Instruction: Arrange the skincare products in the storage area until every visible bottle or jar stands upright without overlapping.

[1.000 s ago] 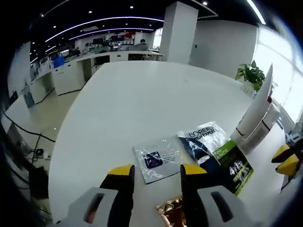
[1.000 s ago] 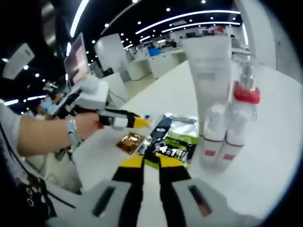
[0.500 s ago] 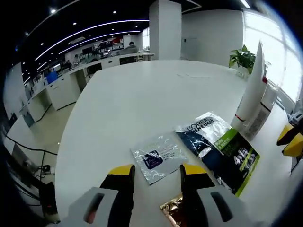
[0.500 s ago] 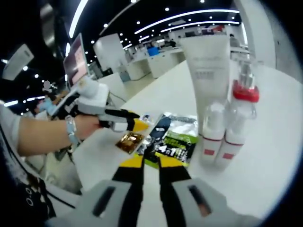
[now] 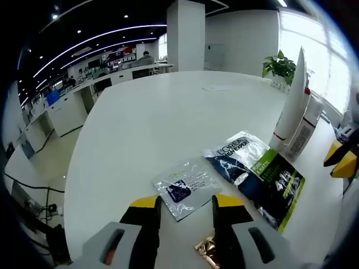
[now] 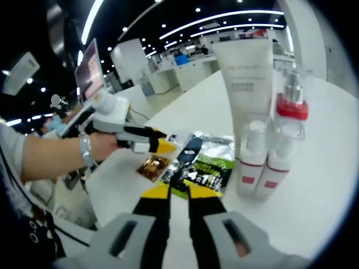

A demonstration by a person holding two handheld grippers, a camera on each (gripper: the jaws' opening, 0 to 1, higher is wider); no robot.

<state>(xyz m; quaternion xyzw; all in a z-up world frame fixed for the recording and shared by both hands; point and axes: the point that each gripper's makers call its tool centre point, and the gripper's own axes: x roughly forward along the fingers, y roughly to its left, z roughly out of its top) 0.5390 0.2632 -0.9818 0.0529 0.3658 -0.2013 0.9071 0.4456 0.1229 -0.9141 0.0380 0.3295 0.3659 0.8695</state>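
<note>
On the white tabletop point(image 5: 168, 123) three flat sachets lie near the edge closest to the person: a silver sachet with a dark blue label point(image 5: 187, 189), a larger L'Oréal Men Expert sachet in dark blue, silver and green point(image 5: 255, 176) just beside it, and a small gold foil sachet point(image 5: 205, 247) close to the left gripper's jaws. The left gripper point(image 5: 185, 204) hangs over the silver sachet with its yellow-tipped jaws apart and nothing between them. In the right gripper view the same gripper, held in a person's hand point(image 6: 101, 147) with a wristband, points its tips over the gold foil sachet point(image 6: 152, 165) toward the L'Oréal Men Expert sachet point(image 6: 205, 162). Beyond the sachets a tall white tube point(image 6: 245, 84) stands upright on its cap, with a white bottle point(image 6: 251, 159) and a clear spray bottle with a red collar point(image 6: 284, 140) upright just beside it, the three close together. The right gripper point(image 6: 178, 193) is low over the tabletop short of the green edge of the large sachet, its jaws nearly together and gripping nothing. In the left gripper view the tall white tube point(image 5: 291, 101) stands near the far right edge of the tabletop, a potted plant point(image 5: 279, 68) behind it.
</note>
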